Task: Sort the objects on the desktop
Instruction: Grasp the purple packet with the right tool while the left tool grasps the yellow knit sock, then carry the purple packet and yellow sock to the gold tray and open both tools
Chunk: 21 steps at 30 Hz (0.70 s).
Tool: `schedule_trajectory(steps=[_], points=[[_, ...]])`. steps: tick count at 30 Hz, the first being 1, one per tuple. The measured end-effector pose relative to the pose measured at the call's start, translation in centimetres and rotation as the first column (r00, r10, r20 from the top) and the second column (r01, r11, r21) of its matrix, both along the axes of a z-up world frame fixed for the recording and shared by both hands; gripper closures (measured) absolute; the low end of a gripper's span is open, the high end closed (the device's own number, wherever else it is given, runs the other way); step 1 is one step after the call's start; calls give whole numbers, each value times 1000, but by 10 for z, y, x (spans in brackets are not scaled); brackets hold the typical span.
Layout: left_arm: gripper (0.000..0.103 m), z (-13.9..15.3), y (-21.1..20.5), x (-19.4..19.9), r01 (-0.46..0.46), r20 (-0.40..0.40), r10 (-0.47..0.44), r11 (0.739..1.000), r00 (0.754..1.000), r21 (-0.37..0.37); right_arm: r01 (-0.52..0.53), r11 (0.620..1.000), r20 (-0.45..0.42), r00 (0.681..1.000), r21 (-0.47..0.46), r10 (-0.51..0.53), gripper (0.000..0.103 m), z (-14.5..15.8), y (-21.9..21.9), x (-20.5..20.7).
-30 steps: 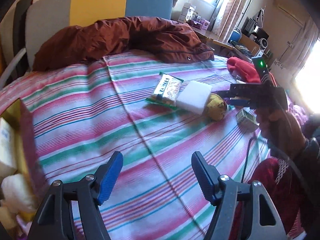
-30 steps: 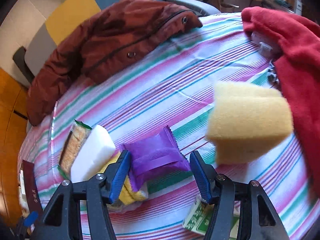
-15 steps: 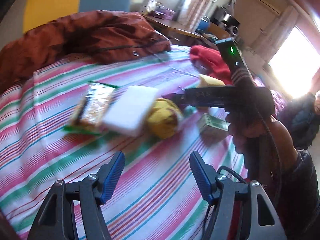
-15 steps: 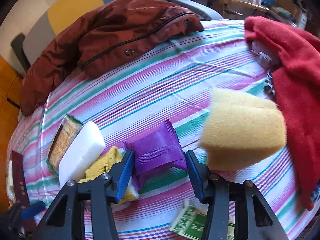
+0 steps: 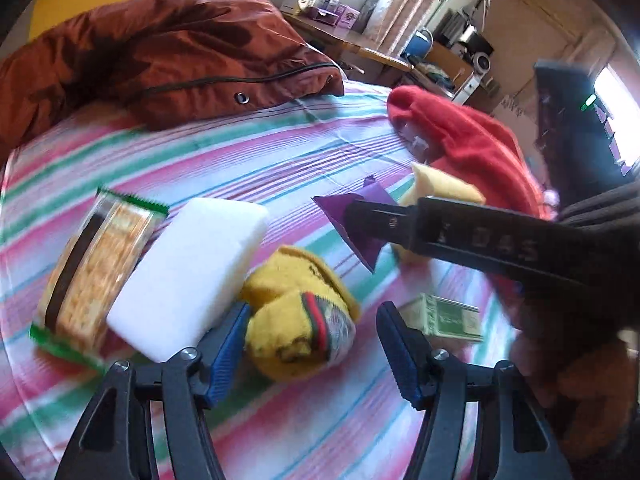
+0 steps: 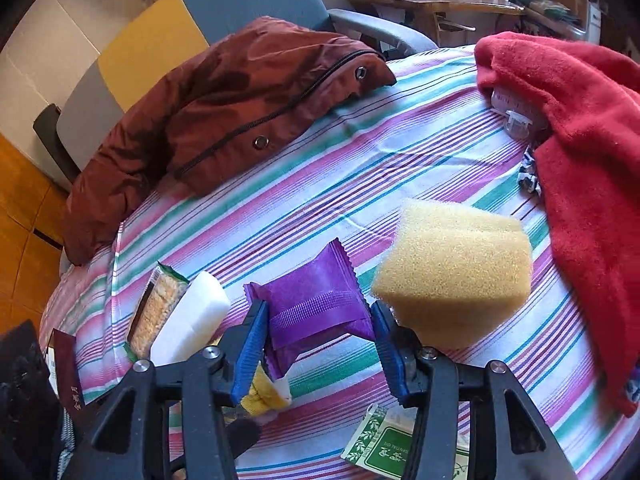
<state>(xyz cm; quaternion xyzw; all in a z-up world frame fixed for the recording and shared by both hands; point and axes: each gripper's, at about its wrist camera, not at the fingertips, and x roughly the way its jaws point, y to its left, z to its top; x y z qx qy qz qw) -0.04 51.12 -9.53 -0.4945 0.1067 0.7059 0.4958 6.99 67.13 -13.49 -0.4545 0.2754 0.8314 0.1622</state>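
Observation:
My right gripper (image 6: 318, 340) has its blue fingers closed against the sides of a purple snack packet (image 6: 316, 304), which also shows in the left wrist view (image 5: 354, 216). My left gripper (image 5: 310, 342) is open, with a rolled yellow sock (image 5: 300, 312) between its fingers, not gripped. A white block (image 5: 192, 272) leans on a green-edged cracker pack (image 5: 96, 264) to the left. A yellow sponge (image 6: 452, 272) sits right of the packet. A green box (image 5: 448, 316) lies beside the sock.
A brown jacket (image 6: 232, 112) lies across the far side of the striped cloth (image 6: 360, 160). A red fleece (image 6: 580, 140) covers the right edge. A dark red box (image 6: 66, 364) stands at the left. A desk with clutter is behind.
My left gripper has moved forward and right until the yellow sock sits between its fingers. My right gripper has closed in onto the purple packet.

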Motion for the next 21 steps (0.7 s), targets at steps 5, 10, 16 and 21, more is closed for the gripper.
schedule_trajectory(steps=[5, 10, 16, 21], points=[[41, -12, 11, 0, 2, -95, -8, 998, 995, -55, -2, 1000, -10, 1000, 11, 2, 50, 2, -1, -3], [56, -10, -5, -8, -11, -62, 10, 999, 998, -30, -28, 999, -7, 1000, 30, 28, 50, 3, -5, -5], [58, -6, -35, -4, -50, -69, 48, 998, 996, -26, -129, 990, -23, 991, 59, 130, 50, 5, -24, -12], [59, 2, -72, -3, -101, -73, 99, 995, 992, -12, -221, 971, -40, 973, 88, 225, 50, 7, -46, -17]])
